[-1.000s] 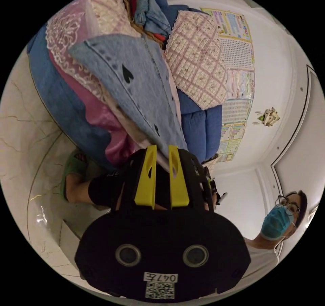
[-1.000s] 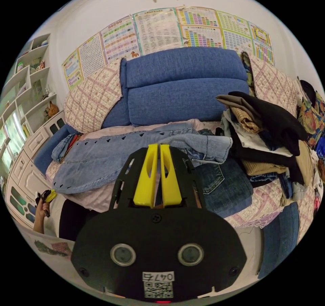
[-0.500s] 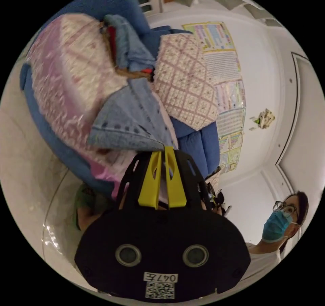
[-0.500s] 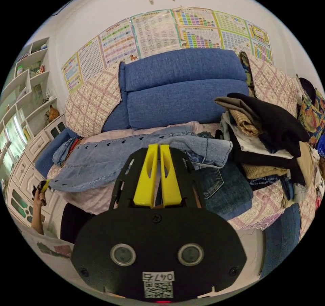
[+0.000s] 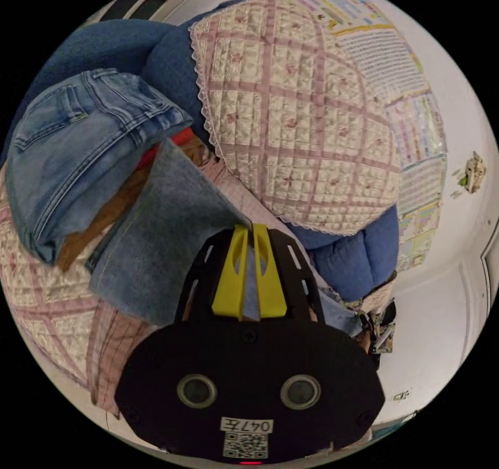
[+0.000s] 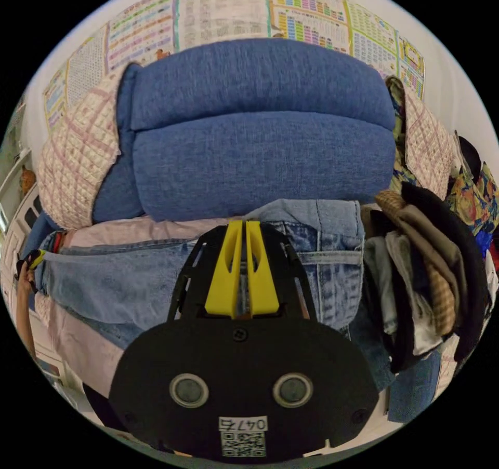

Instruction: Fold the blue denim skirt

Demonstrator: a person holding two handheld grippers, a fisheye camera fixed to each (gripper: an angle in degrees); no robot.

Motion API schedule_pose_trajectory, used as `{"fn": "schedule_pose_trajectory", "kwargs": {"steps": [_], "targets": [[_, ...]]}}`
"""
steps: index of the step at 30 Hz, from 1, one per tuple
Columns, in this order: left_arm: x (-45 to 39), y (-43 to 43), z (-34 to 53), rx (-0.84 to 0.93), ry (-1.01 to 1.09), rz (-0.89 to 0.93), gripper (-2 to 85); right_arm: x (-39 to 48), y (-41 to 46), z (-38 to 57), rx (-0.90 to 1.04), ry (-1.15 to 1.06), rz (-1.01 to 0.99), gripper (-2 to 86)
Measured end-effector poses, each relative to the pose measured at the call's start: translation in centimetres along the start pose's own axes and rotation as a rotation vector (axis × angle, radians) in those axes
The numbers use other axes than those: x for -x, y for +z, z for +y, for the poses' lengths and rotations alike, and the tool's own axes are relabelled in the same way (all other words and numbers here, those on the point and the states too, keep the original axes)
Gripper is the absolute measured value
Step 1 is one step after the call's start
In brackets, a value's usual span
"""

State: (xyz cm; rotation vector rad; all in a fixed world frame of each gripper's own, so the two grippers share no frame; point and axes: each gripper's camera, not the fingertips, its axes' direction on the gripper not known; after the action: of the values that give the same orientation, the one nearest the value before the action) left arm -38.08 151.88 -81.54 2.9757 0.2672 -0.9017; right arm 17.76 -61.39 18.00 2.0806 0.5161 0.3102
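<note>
Skirt (image 6: 130, 282): lay spread across the sofa (image 6: 260, 147) seat, along its front edge, waistband end toward the clothes pile (image 6: 426, 282).
Left gripper (image 5: 248, 230): jaws drawn together on a skirt edge; cloth showed between them, lifted off the seat cover (image 5: 47, 287).
Right gripper (image 6: 244, 226): jaws nearly together over the waistband end; denim showed in the slit, so judged clamped on the skirt.
Neighbours: folded jeans (image 5: 78, 142) lay by the sofa's arm, just beside the lifted edge; a quilted cushion (image 5: 301, 121) stood behind.
Done: both ends appeared gripped, the skirt stretched between them.
Left: no finished fold was visible; the ends were not yet brought together, nor the skirt laid flat.
Risk: thick denim could slip from a shallow pinch.
</note>
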Motion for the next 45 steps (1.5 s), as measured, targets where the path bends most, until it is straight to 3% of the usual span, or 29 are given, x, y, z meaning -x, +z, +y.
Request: {"fn": "schedule_pose_trajectory", "kwargs": {"steps": [5, 10, 14, 19, 21, 27, 34, 39, 45], "targets": [[2.8, 8.9, -2.0, 0.07, -0.059, -0.091, 0.3, 2.2, 5.5, -1.5, 0.119, 0.062, 0.005, -0.1], [4.7, 7.9, -3.0, 0.026, -0.143, -0.11, 6.8, 2.8, 7.7, -2.3, 0.191, 0.193, -0.089, 2.0], [1.4, -2.6, -1.8, -0.076, -0.034, -0.071, 8.7, 5.5, 2.6, -2.3, 0.048, 0.219, -0.13, 13.9], [-2.4, -17.2, 10.1, -0.006, 0.202, -0.047, 8.6, 14.8, -7.7, 0.9, -0.057, -0.135, -0.217, 8.6], [-2.8, -23.2, 19.4, 0.036, 0.267, -0.058, 8.3, 20.7, -11.7, 4.7, -0.045, -0.352, -0.263, 5.5], [-1.8, -33.3, 38.0, 0.054, 0.291, -0.008, 7.1, 33.4, -15.6, 11.9, 0.062, -0.644, -0.243, 5.1], [-0.4, -44.8, 42.5, -0.124, 0.234, -0.086, 6.3, 38.2, -19.3, 12.4, 0.062, -0.621, -0.352, 3.2], [-0.8, -53.5, 43.6, -0.241, 0.294, 0.0, 3.4, 34.0, -22.9, 13.7, 0.003, -0.434, -0.669, 0.1], [1.9, -60.1, 45.3, -0.283, 0.285, 0.056, -0.7, 31.7, -24.8, 18.8, 0.023, -0.363, -0.689, -0.5]]}}
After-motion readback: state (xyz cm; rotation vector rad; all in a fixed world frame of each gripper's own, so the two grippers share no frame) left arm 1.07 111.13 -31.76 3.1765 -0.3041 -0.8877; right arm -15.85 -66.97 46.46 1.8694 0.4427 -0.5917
